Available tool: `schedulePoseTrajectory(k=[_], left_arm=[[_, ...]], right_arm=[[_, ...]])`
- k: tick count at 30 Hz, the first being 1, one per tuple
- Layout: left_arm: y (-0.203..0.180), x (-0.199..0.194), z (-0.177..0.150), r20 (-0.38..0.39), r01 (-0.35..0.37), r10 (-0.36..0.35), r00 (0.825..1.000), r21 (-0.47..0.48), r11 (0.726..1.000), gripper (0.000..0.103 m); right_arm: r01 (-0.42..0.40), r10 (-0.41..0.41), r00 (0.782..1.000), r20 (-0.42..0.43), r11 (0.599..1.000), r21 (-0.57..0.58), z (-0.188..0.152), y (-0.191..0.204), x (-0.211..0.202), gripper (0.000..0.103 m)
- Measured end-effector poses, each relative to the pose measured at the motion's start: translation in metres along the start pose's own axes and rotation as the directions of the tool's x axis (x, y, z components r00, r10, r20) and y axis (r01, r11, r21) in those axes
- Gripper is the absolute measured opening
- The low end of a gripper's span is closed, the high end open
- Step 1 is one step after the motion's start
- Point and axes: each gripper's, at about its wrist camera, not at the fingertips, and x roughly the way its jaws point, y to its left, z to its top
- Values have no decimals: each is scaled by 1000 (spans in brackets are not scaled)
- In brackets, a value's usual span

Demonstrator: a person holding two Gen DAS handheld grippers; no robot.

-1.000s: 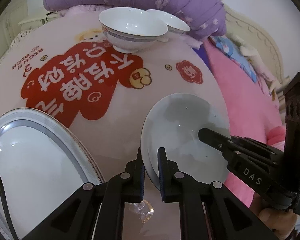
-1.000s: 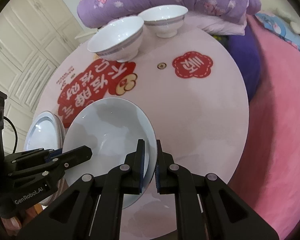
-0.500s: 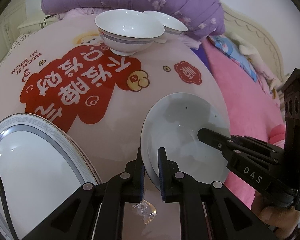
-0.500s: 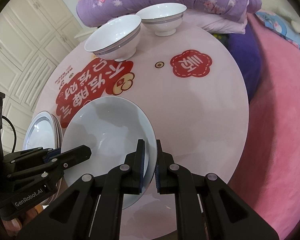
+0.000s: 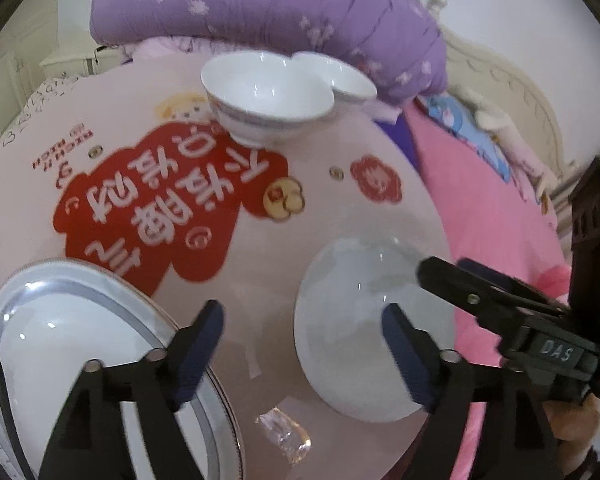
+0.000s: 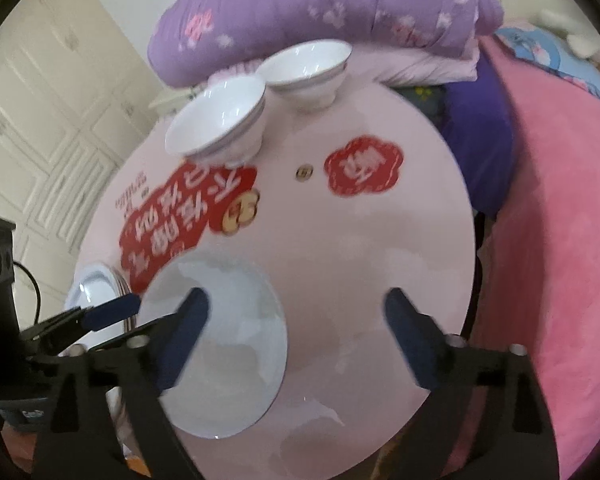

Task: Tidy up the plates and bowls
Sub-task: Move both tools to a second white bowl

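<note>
Plain white plate (image 5: 352,332) and both bowls (image 5: 268,100) (image 6: 306,70) look like glossy glazed ceramic, the pink tabletop (image 6: 360,248) is smooth with a sheen, and the purple quilt (image 6: 340,8) is soft matte cloth.

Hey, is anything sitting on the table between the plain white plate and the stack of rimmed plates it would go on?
Nothing solid does. The white plate and the stack of rimmed plates lie apart with bare tablecloth between them. The open left gripper hangs over that gap, and a scrap of clear plastic lies nearer the table edge, off the direct line.

Plain white round plate (image 5: 352,328) flat near desk edge; silver-rimmed white plates (image 5: 80,336) stacked leftward; two white ceramic bowls (image 5: 268,96) upright, far side.
</note>
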Motion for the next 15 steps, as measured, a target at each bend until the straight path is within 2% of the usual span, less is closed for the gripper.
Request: schedulePoseTrajectory(k=[5, 15], left_arm=[[11, -20, 20, 73, -3, 5, 997, -28, 1000, 95], [42, -51, 74, 156, -52, 67, 986, -93, 994, 99]], right_arm=[[-2, 0, 998, 59, 1000, 23, 28, -1, -10, 103], [-19, 20, 993, 119, 1000, -5, 92, 13, -16, 103]])
